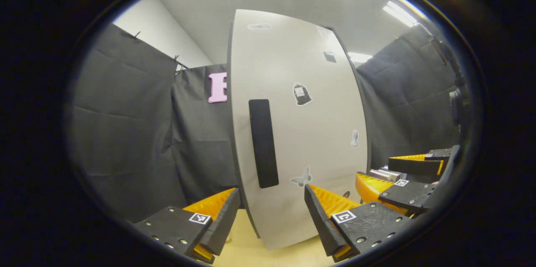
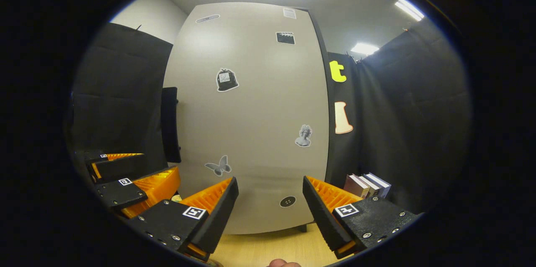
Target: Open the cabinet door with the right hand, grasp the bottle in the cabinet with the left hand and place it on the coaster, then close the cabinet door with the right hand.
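**Both grippers face a closed cabinet door**

The cabinet door point(image 1: 301, 133) stands shut, a pale panel with a dark upright handle point(image 1: 263, 143) near its left edge and several stickers, among them a butterfly point(image 1: 302, 177). The cabinet rests on a light wooden desk point(image 1: 268, 254). With the door closed, the bottle and its place inside cannot be seen, and no coaster can be made out.

In the left gripper view, the left gripper point(image 1: 272, 216) hangs just before the lower part of the door, its fingers spread wide and holding nothing. The right gripper point(image 1: 402, 175) shows farther off at the lower right, also spread apart and empty.

In the right gripper view, the right gripper point(image 2: 270, 208) points at the door's lower middle, wide open, gripping nothing. The left gripper point(image 2: 138, 175) sits at the lower left, below the handle point(image 2: 171, 124). A few books point(image 2: 366, 185) stand to the right of the cabinet, against the black cloth wall point(image 2: 402, 124).
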